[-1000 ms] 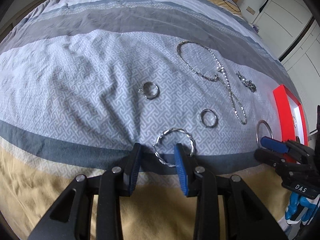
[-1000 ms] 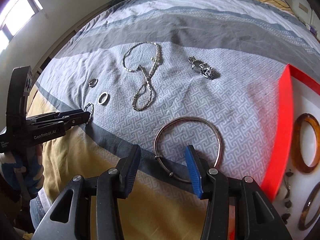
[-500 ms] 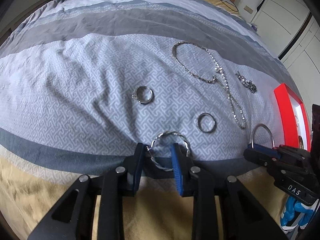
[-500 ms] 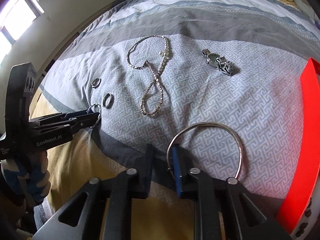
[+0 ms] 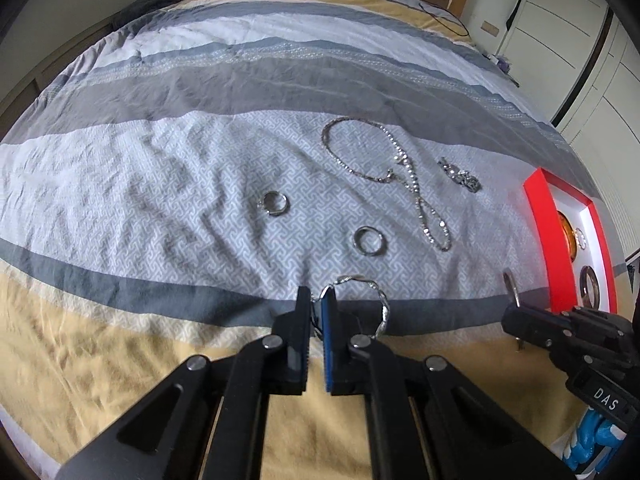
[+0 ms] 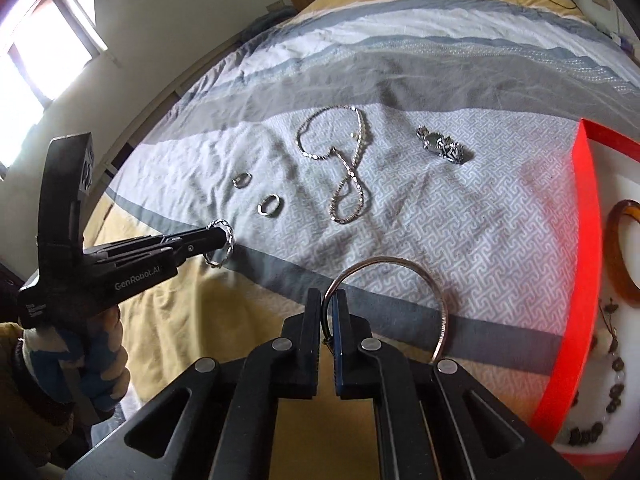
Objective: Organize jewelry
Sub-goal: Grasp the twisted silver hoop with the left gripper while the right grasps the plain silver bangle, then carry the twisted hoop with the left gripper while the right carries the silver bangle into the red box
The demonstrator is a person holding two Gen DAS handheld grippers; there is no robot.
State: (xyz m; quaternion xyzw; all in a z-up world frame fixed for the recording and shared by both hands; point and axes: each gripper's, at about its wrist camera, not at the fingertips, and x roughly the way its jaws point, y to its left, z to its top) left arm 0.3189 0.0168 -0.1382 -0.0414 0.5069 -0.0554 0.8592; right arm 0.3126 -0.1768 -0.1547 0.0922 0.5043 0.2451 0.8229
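Observation:
My left gripper [image 5: 316, 300] is shut on a twisted silver bangle [image 5: 378, 294] and holds it just above the bedspread; the bangle also shows in the right wrist view [image 6: 224, 242]. My right gripper [image 6: 329, 300] is shut on a plain silver bangle [image 6: 420, 276], lifted off the bed. On the patterned cover lie two silver rings [image 5: 274, 203] [image 5: 369, 240], a long chain necklace [image 5: 400, 172] and a chunky silver bracelet [image 5: 460, 174]. The red jewelry box [image 6: 580, 240] stands at the right.
The box holds amber bangles [image 6: 624, 252] and a dark bead string [image 6: 608, 368] on its white lining. The striped grey, white and yellow bedspread [image 5: 160, 160] is wrinkled. White wardrobe doors [image 5: 580, 40] stand beyond the bed, and a window [image 6: 36, 52] at the left.
Both grippers have closed on their bangles, left on the twisted one and right on the plain one, and lifted them off the bedspread.

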